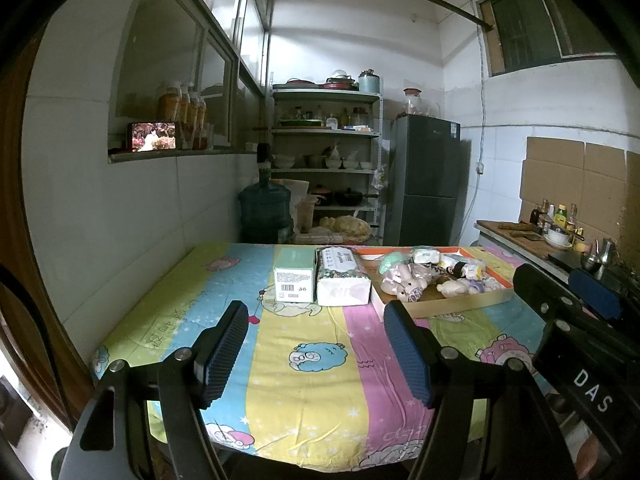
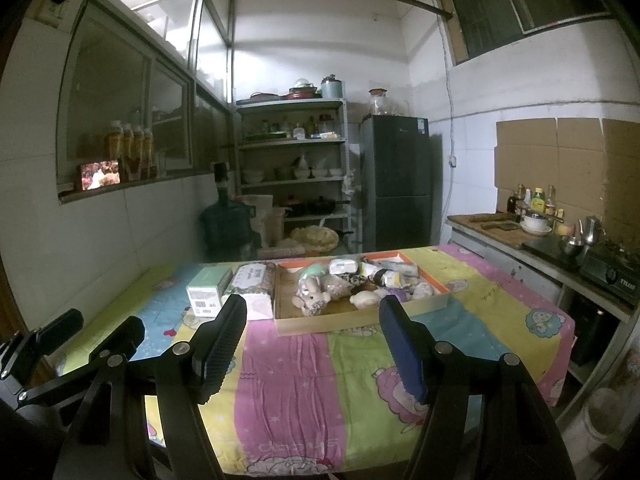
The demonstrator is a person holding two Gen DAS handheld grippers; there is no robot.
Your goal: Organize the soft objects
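Table [image 1: 304,332] under striped cartoon cloth in a kitchen; shelf [image 1: 326,160] and fridge [image 1: 428,180] at 12 o'clock. Tray [image 2: 360,320] of soft toys [image 2: 316,296] at the far side, green box [image 1: 294,278] and tissue pack [image 1: 342,280] just left of it. Only the right view shows the stove [image 2: 612,276], at 3 o'clock. Left gripper [image 1: 320,356] and right gripper [image 2: 312,348] both spread wide, empty, above bare cloth at 6 o'clock.
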